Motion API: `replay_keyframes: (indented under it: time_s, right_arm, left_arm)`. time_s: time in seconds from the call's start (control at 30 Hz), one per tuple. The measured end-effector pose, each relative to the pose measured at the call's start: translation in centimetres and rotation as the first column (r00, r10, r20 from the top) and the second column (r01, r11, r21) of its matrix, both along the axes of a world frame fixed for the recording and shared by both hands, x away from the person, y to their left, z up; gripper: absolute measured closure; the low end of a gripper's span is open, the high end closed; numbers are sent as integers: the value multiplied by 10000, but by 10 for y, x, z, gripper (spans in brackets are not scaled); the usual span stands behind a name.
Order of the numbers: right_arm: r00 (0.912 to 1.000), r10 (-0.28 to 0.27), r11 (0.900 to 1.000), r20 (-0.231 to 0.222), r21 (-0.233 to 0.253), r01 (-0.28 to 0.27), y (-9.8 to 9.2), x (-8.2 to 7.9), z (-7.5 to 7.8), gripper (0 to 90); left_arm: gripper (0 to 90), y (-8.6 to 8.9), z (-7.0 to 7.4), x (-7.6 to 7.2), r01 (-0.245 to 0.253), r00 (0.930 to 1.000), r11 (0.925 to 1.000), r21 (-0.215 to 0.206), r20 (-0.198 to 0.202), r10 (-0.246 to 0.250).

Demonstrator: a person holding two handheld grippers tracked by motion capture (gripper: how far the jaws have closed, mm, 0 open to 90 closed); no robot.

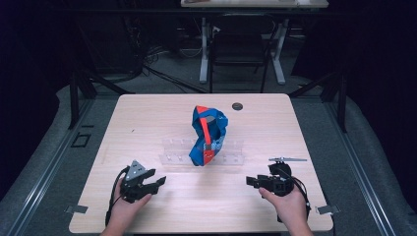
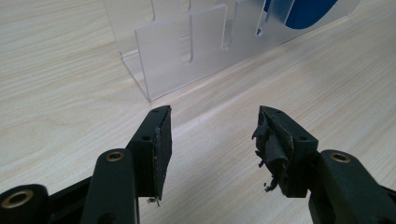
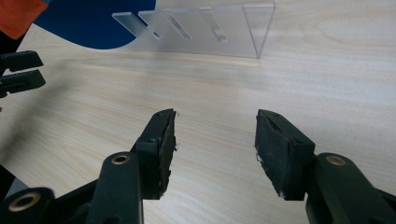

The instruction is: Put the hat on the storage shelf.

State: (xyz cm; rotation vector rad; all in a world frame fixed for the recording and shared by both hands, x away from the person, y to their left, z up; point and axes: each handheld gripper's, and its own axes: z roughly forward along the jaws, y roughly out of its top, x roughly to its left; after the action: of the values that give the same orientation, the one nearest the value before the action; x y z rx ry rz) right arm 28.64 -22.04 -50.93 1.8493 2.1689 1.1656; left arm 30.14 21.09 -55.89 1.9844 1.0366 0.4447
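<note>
High view: a pale wooden desk [image 1: 147, 123] takes up the middle of the frame. At its centre stands a clear slotted rack [image 1: 231, 151], and a blue and red fabric item [image 1: 206, 135] rises from the rack's middle, draped and twisted as if propped up by the slots. A small dark disc [image 1: 237, 106] lies on the desk just above and to the right of it. At lower left a hand holds the left gripper [image 1: 158, 182], aimed right and slightly up toward the rack; at lower right the other hand holds the right gripper [image 1: 251, 181], aimed left. Both sit near the bottom edge of the desk, well apart from the fabric, likely a ready pose with an approach open from either side.

Left gripper view: the left gripper's fingers [image 2: 156, 151] are spread wide with nothing between them; the pad on the finger at right looks frayed. Bare wood lies under the gap. The rack [image 2: 163, 60] fills the upper middle of the frame, its end wall nearest, and a patch of the blue fabric [image 2: 303, 11] shows behind the acrylic at upper right.

Right gripper view: the right gripper's fingers [image 3: 159, 149] are likewise spread and empty over bare wood. The rack [image 3: 233, 32] runs along the top of the frame, its slots slanting away, with the blue fabric [image 3: 93, 23] at upper left and an orange-red corner beside it. The tips of the left gripper [image 3: 18, 72] poke in at the left edge.
</note>
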Motion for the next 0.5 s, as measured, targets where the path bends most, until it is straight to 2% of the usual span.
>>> replay_keyframes:
  time_s: [0.03, 0.13, 0.17, 0.3, 0.5]
  right_arm:
    - [9999, -34, 10000, -95, 89, 35, -1, -1, -2, 487]
    - [10000, -88, 9999, 14, 120, 88, -3, -4, -7, 493]
    - [9995, -113, 9998, 301, -187, 119, -3, -8, -11, 495]
    - [9969, -126, 9984, 782, -543, 168, -4, -13, -18, 499]
    - [9964, -131, 9986, 835, -509, 174, -11, -16, -26, 548]
  left_arm:
    - [460, 0, 0, 0, -8, 10000, 10000, 8, 7, 8]
    - [460, 0, 0, 0, -37, 10000, 10000, -23, 57, 37]
    - [460, 0, 0, -1, -40, 10000, 10000, -38, 66, 40]
    - [460, 0, 0, 0, -49, 10000, 10000, 17, 59, 49]
    - [461, -1, 0, 0, -22, 10000, 10000, 42, 66, 22]
